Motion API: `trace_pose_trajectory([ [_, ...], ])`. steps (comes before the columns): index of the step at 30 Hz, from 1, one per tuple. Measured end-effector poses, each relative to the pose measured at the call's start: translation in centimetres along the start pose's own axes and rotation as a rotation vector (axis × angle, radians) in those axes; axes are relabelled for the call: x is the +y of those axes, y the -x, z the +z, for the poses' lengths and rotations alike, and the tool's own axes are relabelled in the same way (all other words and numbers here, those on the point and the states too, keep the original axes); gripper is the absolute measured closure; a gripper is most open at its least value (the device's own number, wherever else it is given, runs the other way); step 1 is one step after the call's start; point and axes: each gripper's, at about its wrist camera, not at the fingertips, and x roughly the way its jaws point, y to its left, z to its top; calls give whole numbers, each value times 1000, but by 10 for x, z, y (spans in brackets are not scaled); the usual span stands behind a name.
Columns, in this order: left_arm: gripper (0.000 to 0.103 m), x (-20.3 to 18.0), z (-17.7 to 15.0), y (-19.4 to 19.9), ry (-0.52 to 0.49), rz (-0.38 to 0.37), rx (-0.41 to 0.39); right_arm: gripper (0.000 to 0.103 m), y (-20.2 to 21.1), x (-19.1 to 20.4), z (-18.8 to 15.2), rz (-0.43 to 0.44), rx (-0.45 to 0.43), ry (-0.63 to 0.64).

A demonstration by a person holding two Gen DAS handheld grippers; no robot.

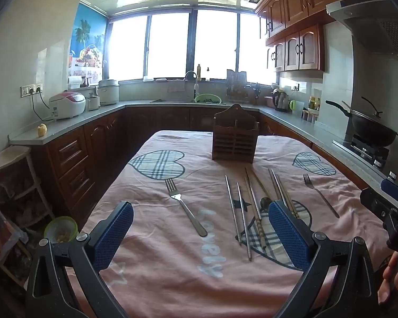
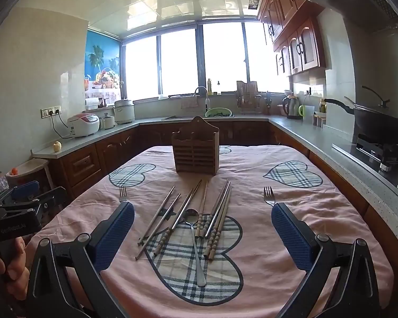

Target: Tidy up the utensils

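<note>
A brown wooden utensil holder [image 1: 235, 139] [image 2: 196, 151] stands upright at the table's far end. Several metal and wooden chopsticks [image 1: 248, 212] [image 2: 188, 214] lie spread out in front of it, with a metal spoon [image 2: 195, 238] among them. One fork [image 1: 184, 206] [image 2: 122, 193] lies to the left of them, another fork [image 1: 319, 194] [image 2: 268, 196] to the right. My left gripper [image 1: 200, 228] is open and empty above the near table, over the left fork's handle. My right gripper [image 2: 203, 230] is open and empty above the chopsticks and spoon.
The table wears a pink cloth [image 2: 291, 238] with plaid hearts. Counters [image 1: 66, 127] run around three sides, with rice cookers [image 1: 67, 104], a sink [image 1: 196, 99], a kettle [image 1: 281, 100] and a wok on the stove [image 2: 379, 127]. A shelf rack [image 1: 13, 185] stands at left.
</note>
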Motion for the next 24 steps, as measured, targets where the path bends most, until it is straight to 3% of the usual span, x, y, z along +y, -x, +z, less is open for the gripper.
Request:
trace_pose_trajectory([
  [24, 1, 3, 1, -12, 8, -9, 36, 0, -9, -1, -3, 7, 12, -10],
])
